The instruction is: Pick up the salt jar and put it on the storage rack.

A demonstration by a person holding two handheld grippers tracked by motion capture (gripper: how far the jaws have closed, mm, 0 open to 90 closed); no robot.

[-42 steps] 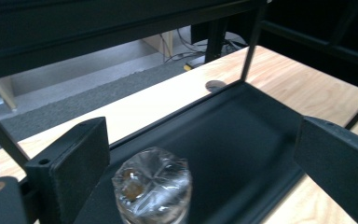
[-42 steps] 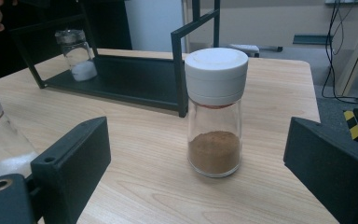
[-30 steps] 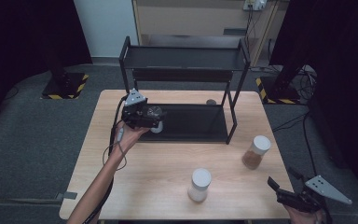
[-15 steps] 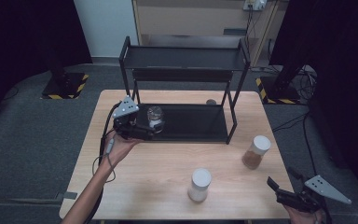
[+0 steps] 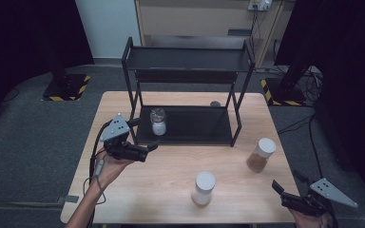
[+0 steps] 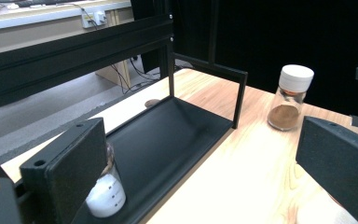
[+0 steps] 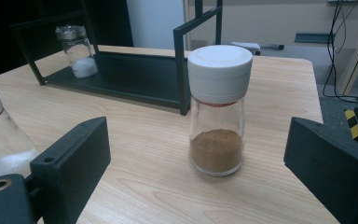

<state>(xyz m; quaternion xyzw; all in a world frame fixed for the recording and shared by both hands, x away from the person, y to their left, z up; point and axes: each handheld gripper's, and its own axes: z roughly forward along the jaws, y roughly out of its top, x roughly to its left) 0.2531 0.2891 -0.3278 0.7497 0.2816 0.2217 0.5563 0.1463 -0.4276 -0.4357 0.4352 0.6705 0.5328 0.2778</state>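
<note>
Both grippers (image 5: 147,149) (image 5: 278,190) wide apart, empty; jar (image 6: 105,198) on rack (image 6: 168,140) half hidden behind left jaw, label unreadable.
</note>
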